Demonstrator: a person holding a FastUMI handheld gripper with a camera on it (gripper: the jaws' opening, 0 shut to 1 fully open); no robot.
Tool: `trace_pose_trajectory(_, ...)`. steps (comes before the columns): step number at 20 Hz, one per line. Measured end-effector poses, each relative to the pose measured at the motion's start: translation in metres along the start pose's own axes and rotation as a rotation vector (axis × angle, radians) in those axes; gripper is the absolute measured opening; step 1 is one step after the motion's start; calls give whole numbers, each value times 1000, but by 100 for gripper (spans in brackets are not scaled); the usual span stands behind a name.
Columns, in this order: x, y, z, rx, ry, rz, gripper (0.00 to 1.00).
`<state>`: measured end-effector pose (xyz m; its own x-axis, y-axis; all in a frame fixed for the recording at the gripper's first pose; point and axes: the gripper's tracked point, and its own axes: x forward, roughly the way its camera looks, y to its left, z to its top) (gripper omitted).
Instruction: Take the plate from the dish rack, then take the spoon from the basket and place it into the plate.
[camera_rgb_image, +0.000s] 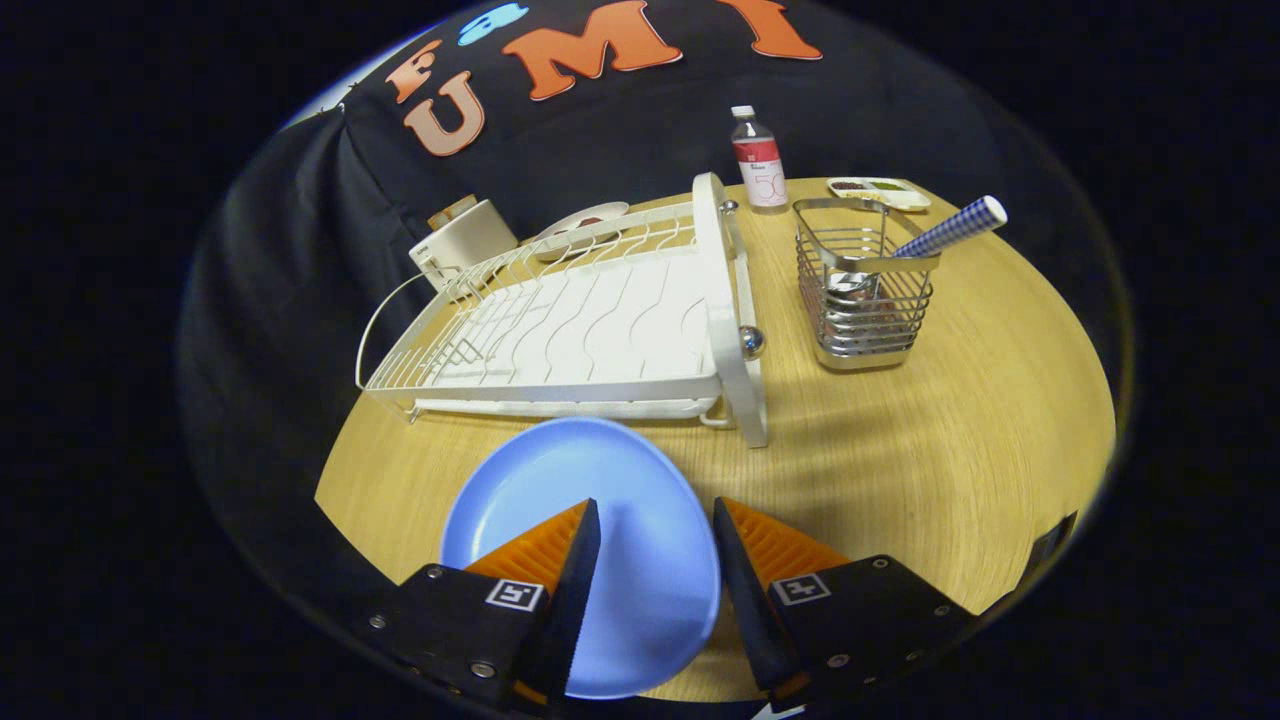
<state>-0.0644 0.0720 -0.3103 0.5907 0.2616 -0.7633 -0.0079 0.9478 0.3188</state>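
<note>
A blue plate (640, 520) lies flat on the wooden table (950, 480), just in front of the white dish rack (600, 320). My gripper (655, 515) hovers over the plate with its orange fingers (545, 550) spread apart, one over the plate, the other at its right rim. Nothing is held between them. Beyond the fingers to the right stands a wire basket (865, 290) holding a spoon (945, 230) with a blue-and-white checked handle that leans out over the basket's right side.
A small bottle (758, 160) with a red label stands behind the rack. A shallow white tray (880, 190) sits at the far table edge. A cream appliance (460, 240) and a white dish (580, 225) lie behind the rack's left end.
</note>
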Motion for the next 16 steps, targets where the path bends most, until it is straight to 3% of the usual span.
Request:
trace_pose_trajectory(2,-7,-5,15,-7,-79,-6,74)
trace_pose_trajectory(6,-23,-38,52,-78,-277,-120,83)
trace_pose_trajectory(10,-44,-65,85,-95,-442,-200,81)
trace_pose_trajectory(14,-47,-101,106,-19,-505,-243,81)
trace_pose_trajectory(16,-49,-114,117,0,-538,-271,76)
